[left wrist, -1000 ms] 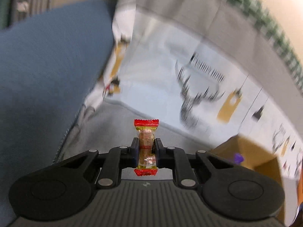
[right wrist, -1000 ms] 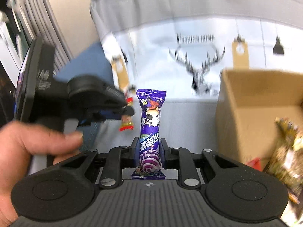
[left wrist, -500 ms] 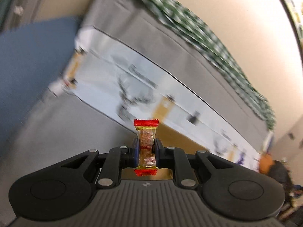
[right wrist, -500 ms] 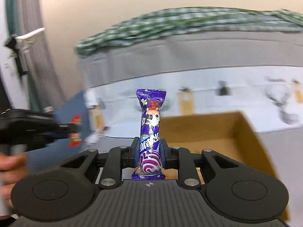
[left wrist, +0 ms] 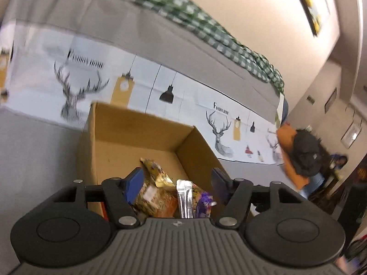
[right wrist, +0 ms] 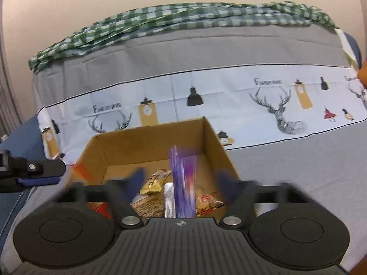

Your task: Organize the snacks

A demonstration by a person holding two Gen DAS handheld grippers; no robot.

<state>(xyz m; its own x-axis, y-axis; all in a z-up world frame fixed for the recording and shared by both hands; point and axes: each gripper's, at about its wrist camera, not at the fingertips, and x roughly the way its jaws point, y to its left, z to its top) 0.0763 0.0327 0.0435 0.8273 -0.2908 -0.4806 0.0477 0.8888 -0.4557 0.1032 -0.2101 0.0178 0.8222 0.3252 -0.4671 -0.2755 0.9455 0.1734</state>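
our left gripper (left wrist: 176, 183) and right gripper (right wrist: 181, 181) look alike: ribbed dark grey housing, round black side discs, silver screws on black linkages, blue pads inside the jaws.

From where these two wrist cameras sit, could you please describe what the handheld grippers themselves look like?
Both grippers look alike. The left gripper has a dark grey ribbed body with a small central emblem, two round black discs at its sides, black linkage arms with silver pivot pins, and blue pads on its fingers. The right gripper has the same build, though its fingers are motion-blurred. No sleeve or cable shows.
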